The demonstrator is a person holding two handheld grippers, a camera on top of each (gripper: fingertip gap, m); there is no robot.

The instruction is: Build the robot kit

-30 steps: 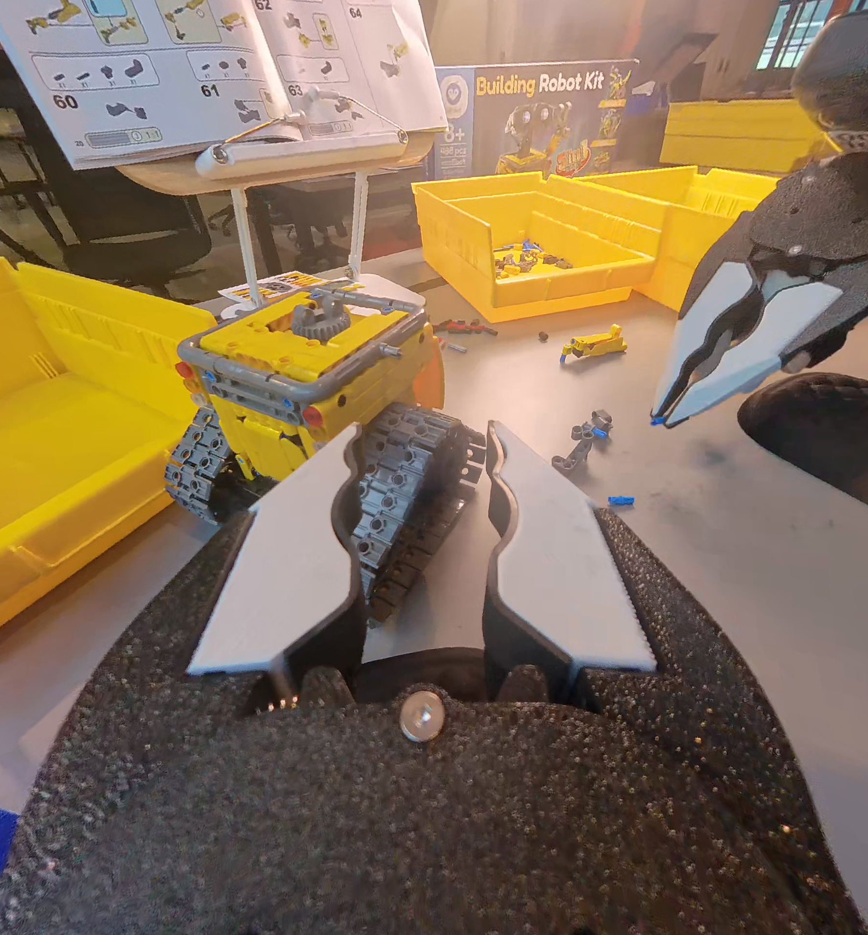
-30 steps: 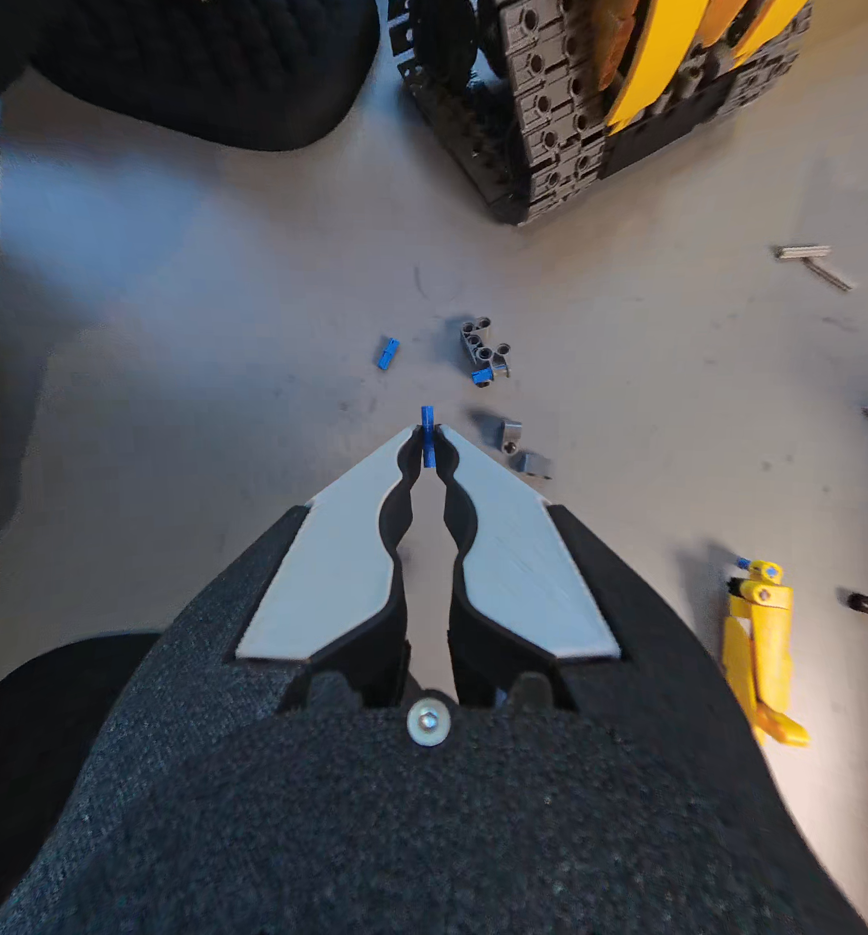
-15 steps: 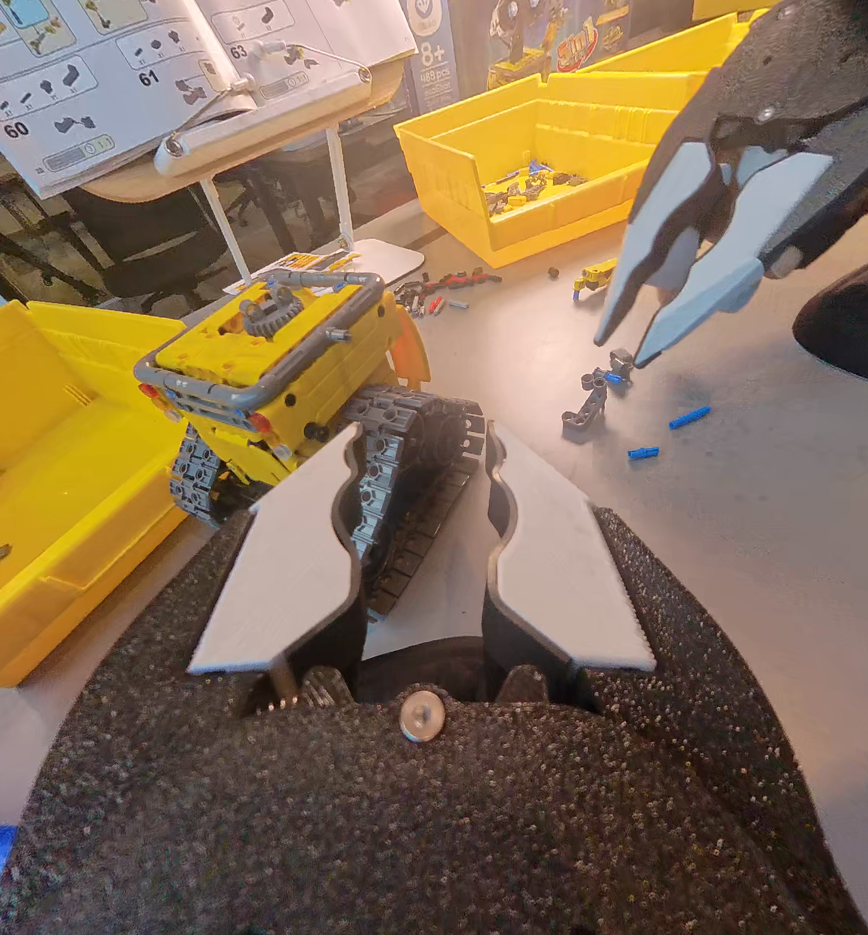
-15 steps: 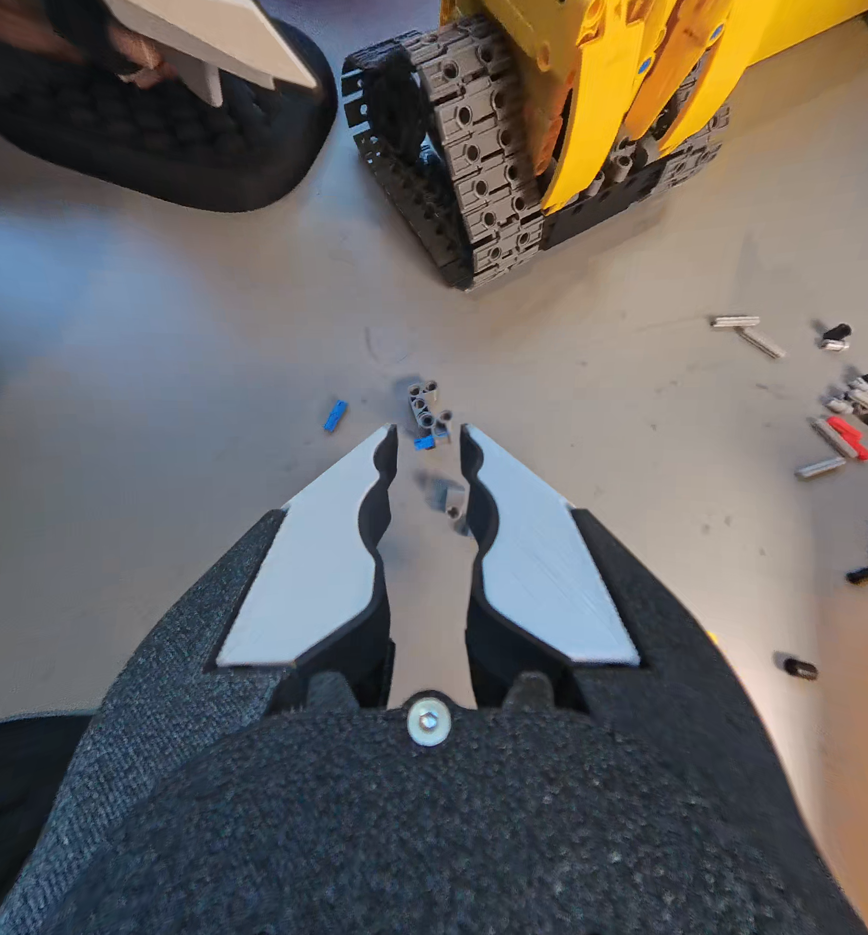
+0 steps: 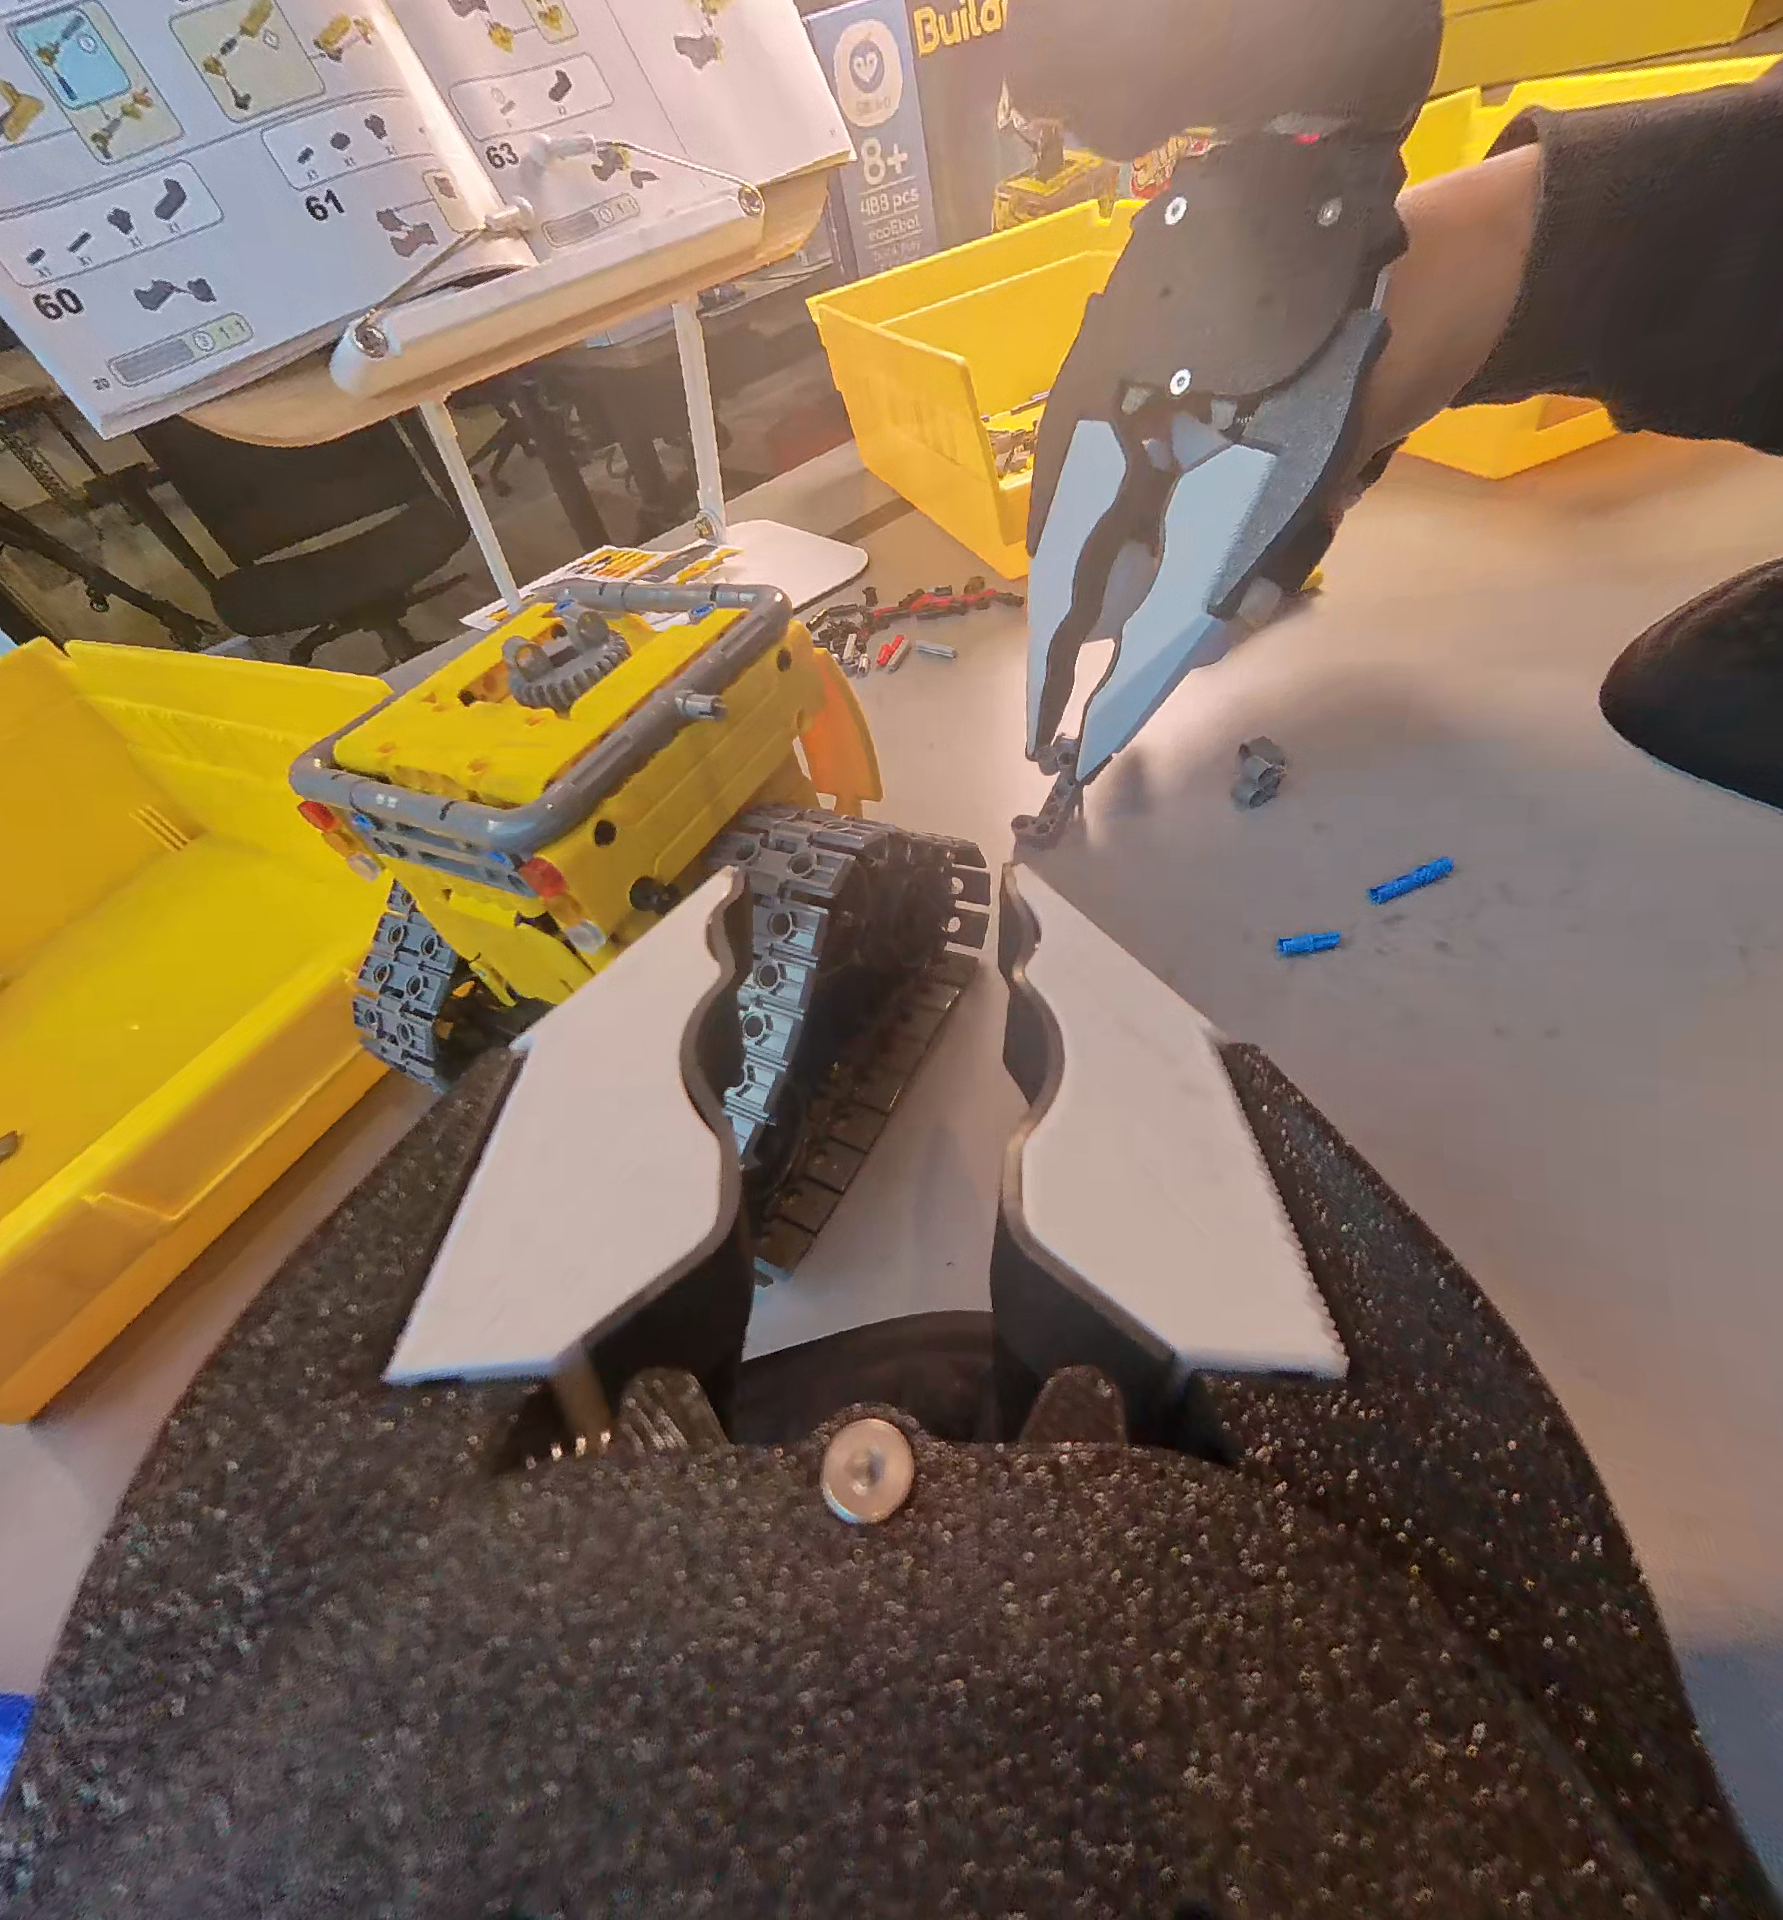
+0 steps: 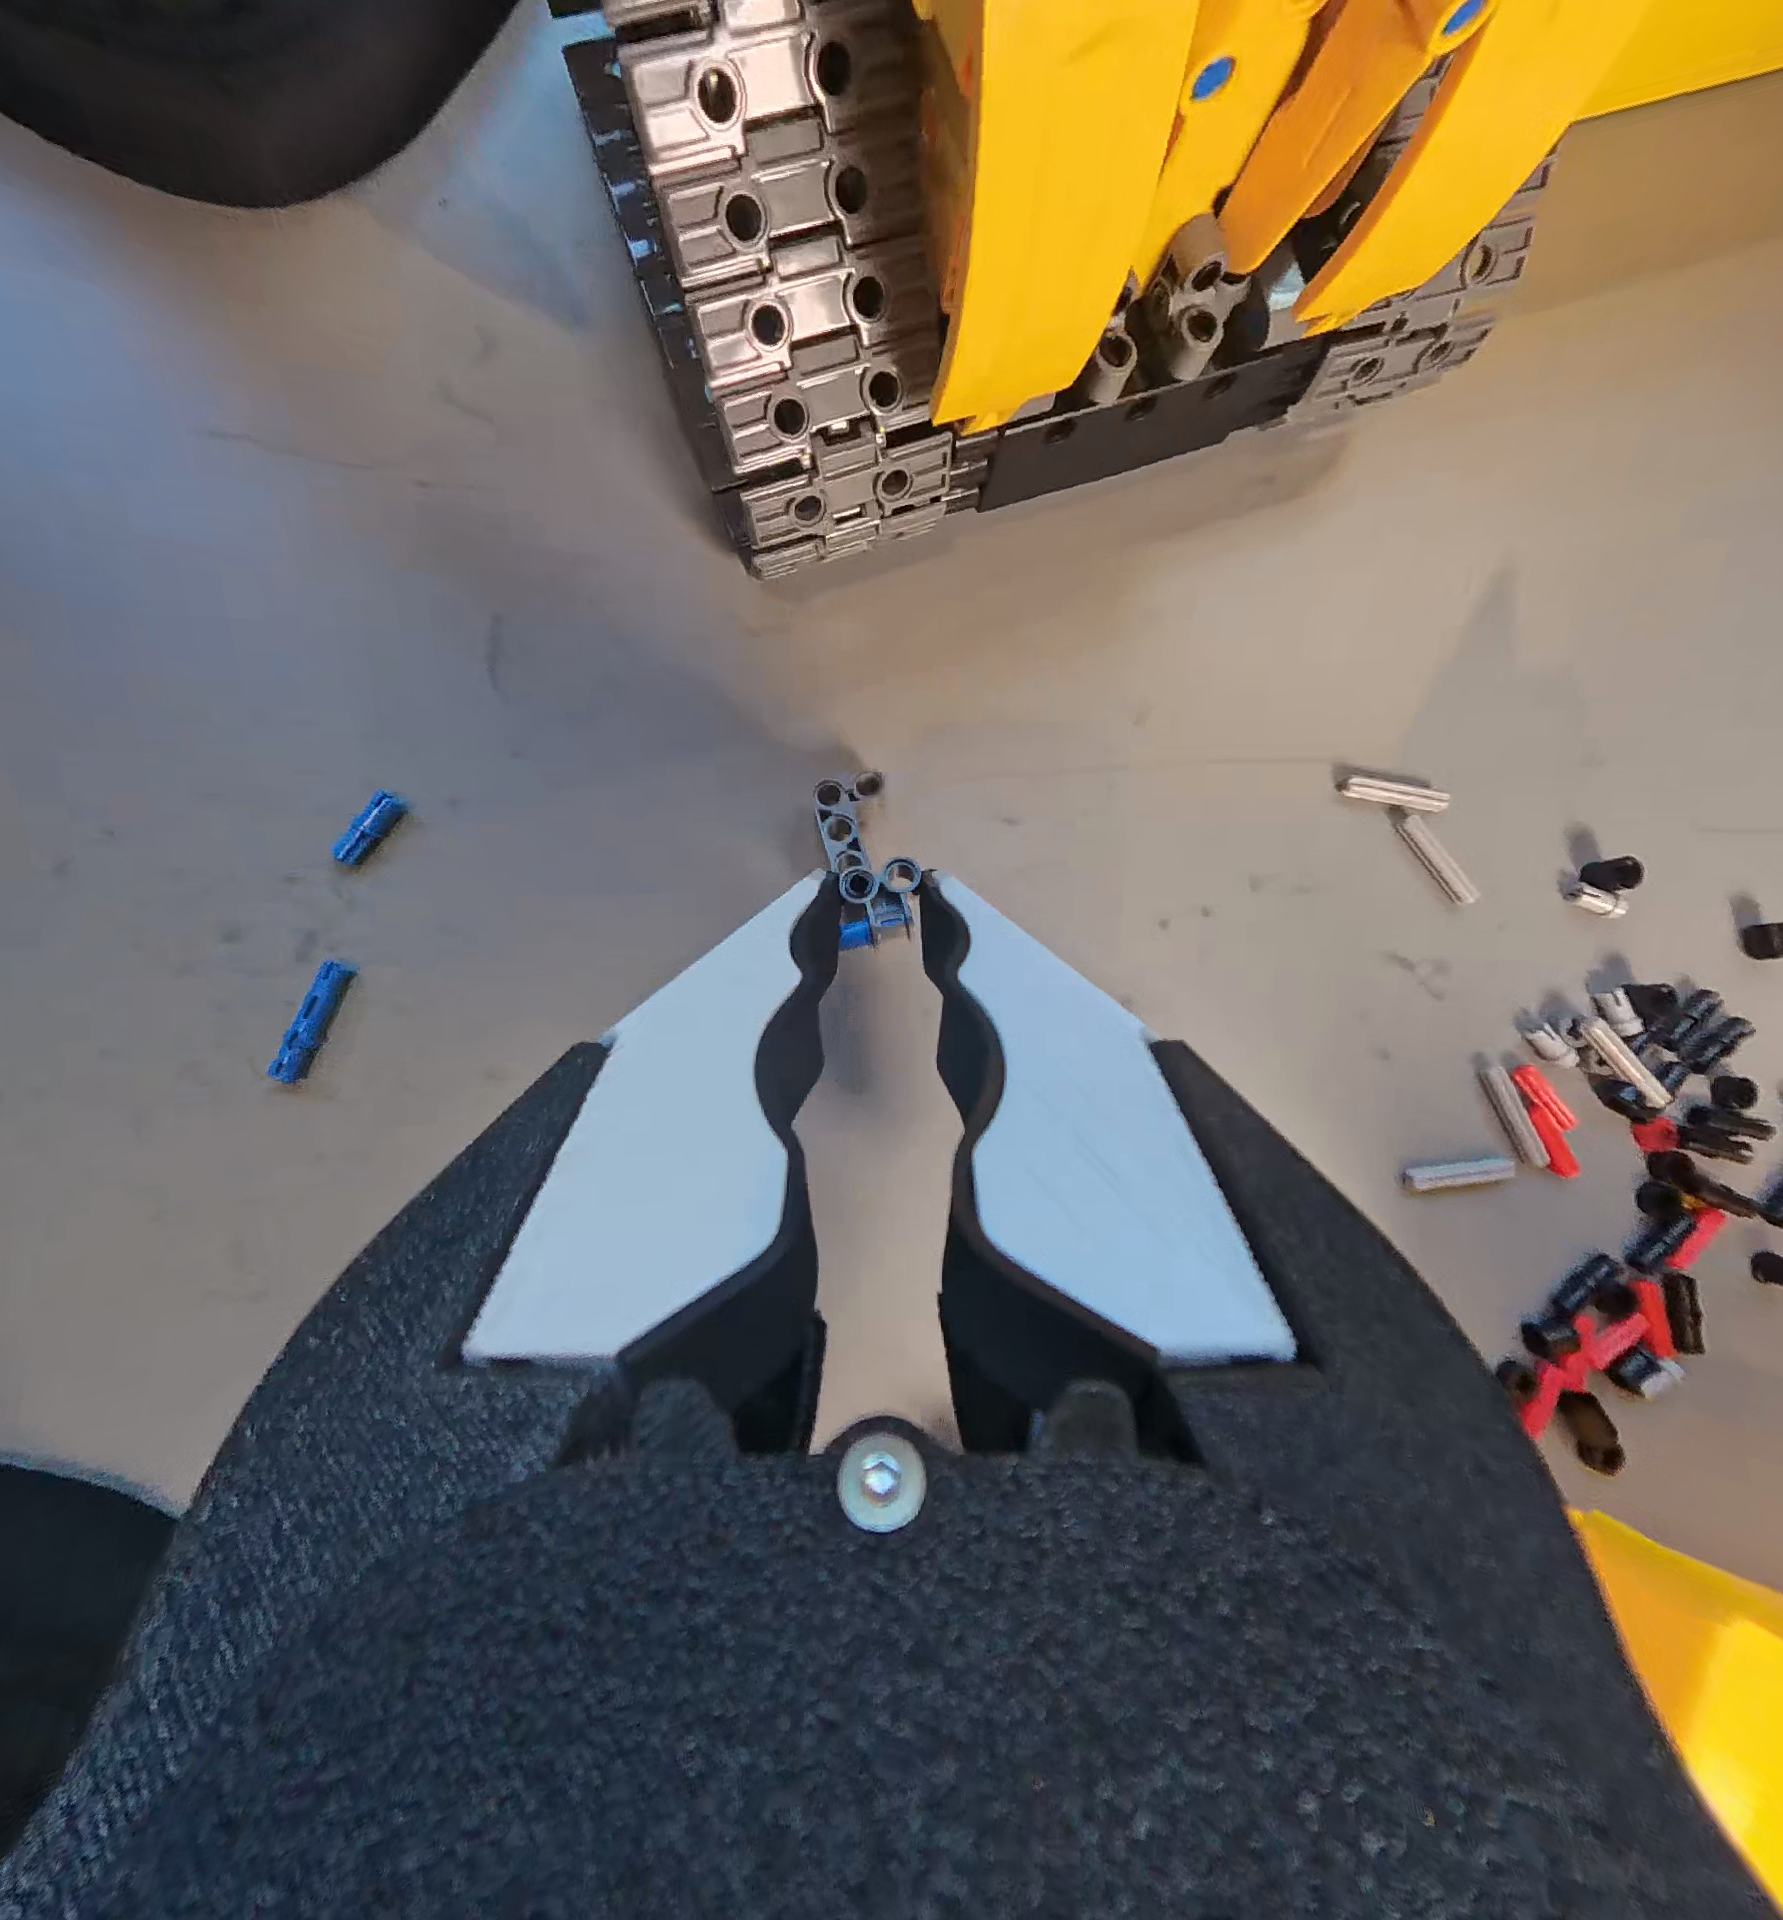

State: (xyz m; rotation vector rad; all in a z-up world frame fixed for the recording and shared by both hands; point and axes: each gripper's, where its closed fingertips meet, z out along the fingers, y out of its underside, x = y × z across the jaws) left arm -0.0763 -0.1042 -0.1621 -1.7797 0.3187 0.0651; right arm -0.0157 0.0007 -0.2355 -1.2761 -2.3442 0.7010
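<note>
- The right claw [image 6: 871, 883] is seen partly open, its tips set on either side of a small grey angled beam [image 6: 851, 842] with a blue pin at its near end; whether the tips grip the beam or only touch it cannot be told.
- In the left wrist view the right claw [image 5: 1058, 753] is pointed down at the tabletop [image 5: 1489, 1091], with the grey angled beam [image 5: 1048, 800] at its tips.
- The left claw [image 5: 866, 883] is held wide open and empty, with the near track of the tracked yellow model [image 5: 596, 800] seen between its fingers; contact cannot be told.
- Two blue pins [image 6: 341, 935] lie apart on the tabletop, left of the right claw.
- A scatter of black, red and grey pins [image 6: 1645, 1174] lies to the right.
- A small grey connector [image 5: 1259, 771] lies near the right claw's tips.
- The tracked yellow model stands just beyond the beam, with grey link tracks and a grey frame and gear on top.
- A yellow bin [image 5: 118, 1039] stands at the left, another yellow bin [image 5: 918, 416] far behind.
- An open instruction booklet [image 5: 347, 156] is propped on a stand beyond the model.
</note>
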